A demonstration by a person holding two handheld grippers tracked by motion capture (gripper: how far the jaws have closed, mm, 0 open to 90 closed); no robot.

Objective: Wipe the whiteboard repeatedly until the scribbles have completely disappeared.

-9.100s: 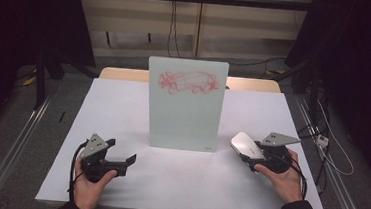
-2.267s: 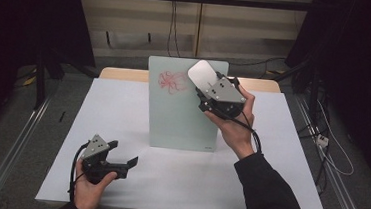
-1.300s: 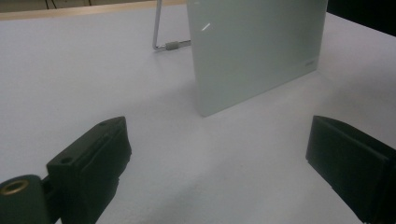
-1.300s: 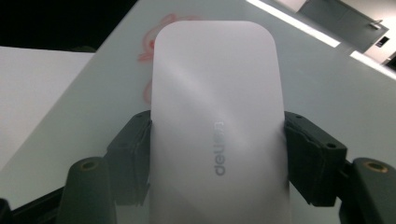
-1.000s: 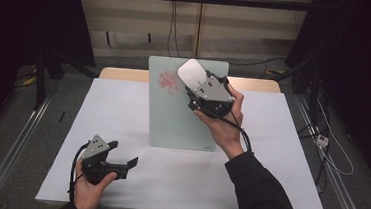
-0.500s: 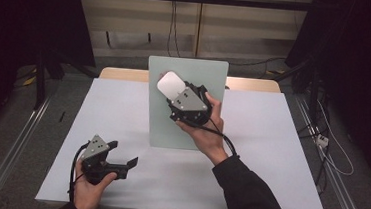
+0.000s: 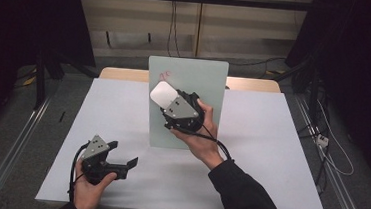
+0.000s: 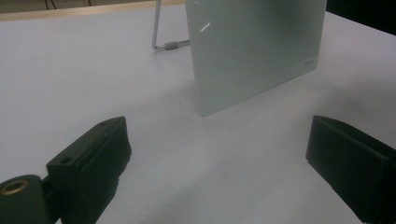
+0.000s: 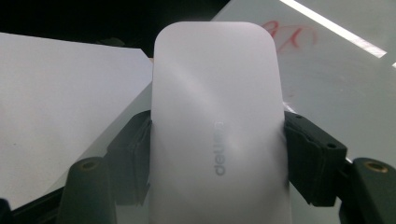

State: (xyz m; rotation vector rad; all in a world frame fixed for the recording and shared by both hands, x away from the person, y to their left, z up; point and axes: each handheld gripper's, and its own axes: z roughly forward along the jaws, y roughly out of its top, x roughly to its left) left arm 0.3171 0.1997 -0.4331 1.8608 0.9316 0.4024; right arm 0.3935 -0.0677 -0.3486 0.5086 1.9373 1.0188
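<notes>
high view / board: upright pale-green frosted glass writing board (image 7: 185,102) stands mid-table on the white tabletop (image 7: 269,156). Small patch of red marker scribble (image 7: 165,75) left near its top-left corner; rest of the face looks clean.
high view / eraser: white rounded plastic eraser block (image 7: 162,94) pressed to the board's upper left, just below the red marks.
high view / right gripper: right gripper (image 7: 172,105) held up at the board face, jaws clamped on the eraser.
high view / left gripper: left gripper (image 7: 119,162) low near the table's front-left, well apart from the board, holding nothing.
left gripper view / jaws: both black jaws stand wide apart, bare tabletop between them. Board's lower corner and its wire stand (image 8: 163,43) ahead, not touched.
right gripper view / grip: jaws close in on both long sides of the eraser (image 9: 217,135), pads tight against it. Grey lettering on its back.
right gripper view / marks: red scribble (image 9: 292,33) visible just past the eraser's far end, on the board (image 9: 336,84).
progress: judging by the mostly clean face, wiping is nearly done.
left to do: one pass up over the corner scribble, then presumably set the eraser down.
risk: board is only propped on its stand; a hard push could tip it back.
</notes>
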